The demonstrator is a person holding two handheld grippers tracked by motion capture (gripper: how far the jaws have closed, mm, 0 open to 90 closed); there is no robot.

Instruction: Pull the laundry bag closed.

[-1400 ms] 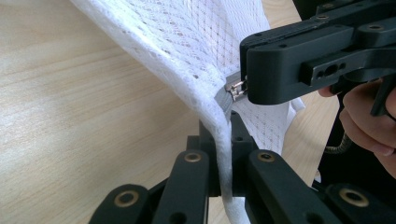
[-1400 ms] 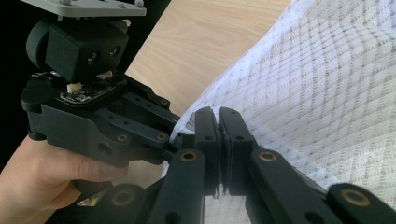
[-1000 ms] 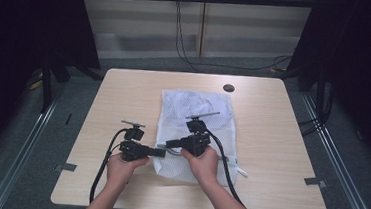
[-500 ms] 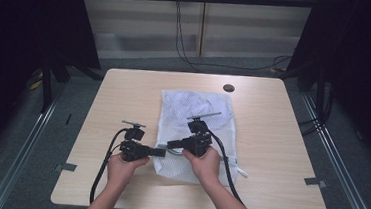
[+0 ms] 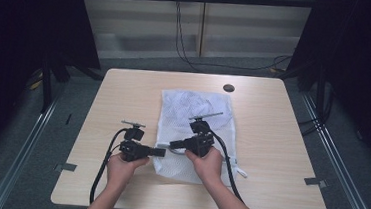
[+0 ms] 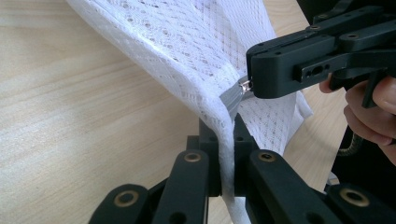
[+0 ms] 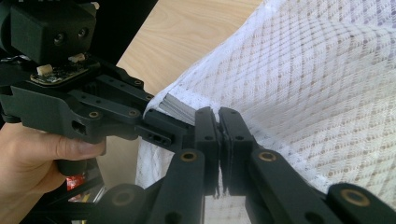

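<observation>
A white mesh bag [image 5: 196, 110] lies flat on the middle of the wooden table [image 5: 124, 94]. At its near left edge the two grippers meet tip to tip. My left gripper [image 5: 163, 152] comes in from the left and is shut on the bag's edge; in the left gripper view its jaws [image 6: 226, 133] pinch the white mesh seam [image 6: 229, 154]. My right gripper [image 5: 172, 144] reaches across the bag and is shut on the silver zipper pull [image 6: 232, 96]. In the right gripper view its jaws [image 7: 218, 122] stand pressed together at the zipper pull [image 7: 177, 106], with the mesh bag [image 7: 317, 84] lifted beside them.
A dark round grommet [image 5: 229, 88] sits in the table's far side. A small white tab [image 5: 241, 172] sticks out at the bag's near right corner. Black cables trail from both grippers toward the near edge. Metal floor rails [image 5: 330, 146] run along both sides of the table.
</observation>
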